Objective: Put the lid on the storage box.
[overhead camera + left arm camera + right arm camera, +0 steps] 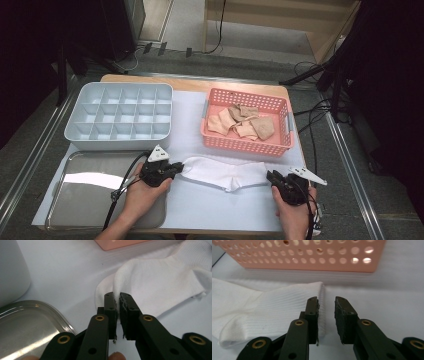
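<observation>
The person's two hands come in at the near edge of the desk point(200, 210), each holding a gripper. The left gripper point(175, 168) has its jaws nearly closed on a pinched fold of the white sock point(227, 172); in the left gripper view point(118, 303) a thin ridge of white fabric stands up between the two black pads, which press on it from both sides. From that pinch the sock spreads away ahead of the jaws and to their right, lying flat on the white desk cover.

The right gripper point(272, 176) sits at the other end of the same sock. In the right gripper view point(326, 306) its jaws stand a little apart with a clear gap between them; the ribbed cuff edge of the sock point(274, 312) lies just beside the left jaw and partly under it, but nothing is squeezed between the pads.

Beyond the right jaws, near but apart from the sock, stands a pink perforated basket point(285, 107) with several beige socks point(242, 122) heaped in it. Just beside the left jaws, on their left, lies a shiny metal tray point(85, 195), under the left hand's wrist. Past that tray sits a pale grey divided organiser box point(80, 105), its compartments open upward.
</observation>
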